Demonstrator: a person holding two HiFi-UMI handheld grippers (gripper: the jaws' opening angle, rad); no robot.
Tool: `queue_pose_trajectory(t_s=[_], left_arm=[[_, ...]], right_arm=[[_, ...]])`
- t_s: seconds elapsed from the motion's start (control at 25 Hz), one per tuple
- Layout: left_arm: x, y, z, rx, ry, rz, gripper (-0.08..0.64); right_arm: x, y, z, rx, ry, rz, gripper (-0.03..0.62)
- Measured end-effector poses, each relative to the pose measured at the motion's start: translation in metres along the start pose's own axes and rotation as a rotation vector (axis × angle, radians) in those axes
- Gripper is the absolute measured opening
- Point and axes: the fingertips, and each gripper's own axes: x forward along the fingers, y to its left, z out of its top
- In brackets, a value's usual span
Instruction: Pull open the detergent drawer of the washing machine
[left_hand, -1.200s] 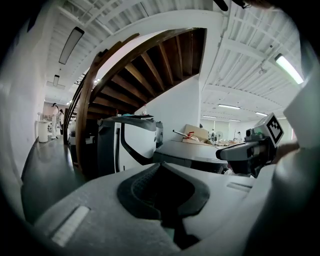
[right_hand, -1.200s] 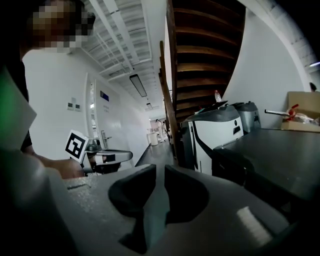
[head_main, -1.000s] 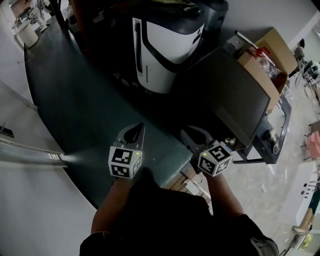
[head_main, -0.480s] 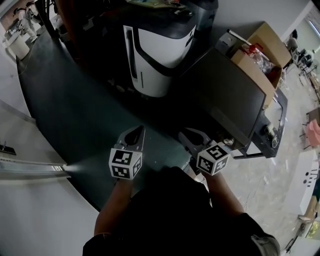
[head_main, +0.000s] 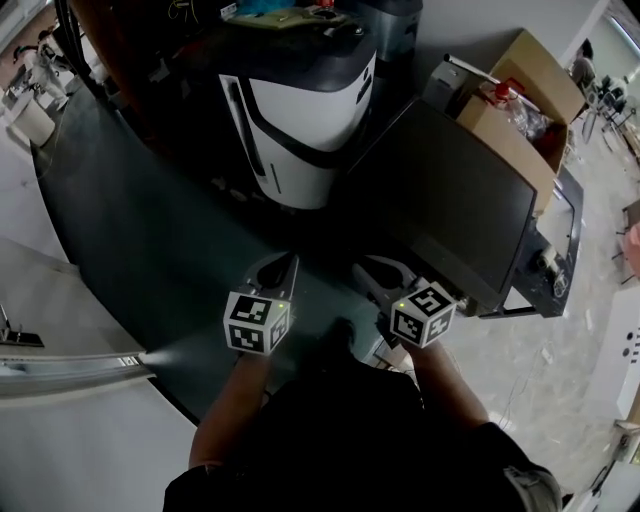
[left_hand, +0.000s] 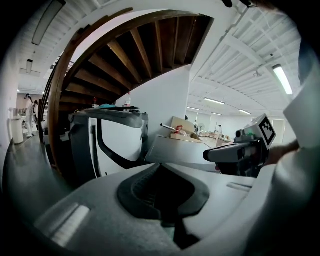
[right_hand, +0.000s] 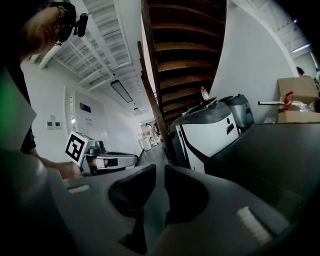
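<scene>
Left gripper (head_main: 282, 265) is being held clenched, empty. Right gripper (head_main: 365, 270) is being held slightly parted, empty. Both are being kept well apart from the washing machine (head_main: 300, 110) ahead. The drawer cannot be made out, so the wrong panel is being risked, or jaws jabbing the front.

The washing machine (head_main: 310, 110) has a glossy white plastic front with dark grey trim. Above it, the stair underside (left_hand: 145, 50) is brown wood, ribbed with beams. Far right, a cardboard box (head_main: 515, 150) looks matt brown. The dark floor (head_main: 130, 240) is smooth and faintly shiny.
</scene>
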Motion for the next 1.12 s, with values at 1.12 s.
queue_pose_trajectory(t_s=[1.12], left_arm=[[0.197,0.042,0.105,0.148,0.020,-0.344,0.011]], right_arm=[[0.026,-0.162,0.075,0.127,-0.183,-0.383,0.127]])
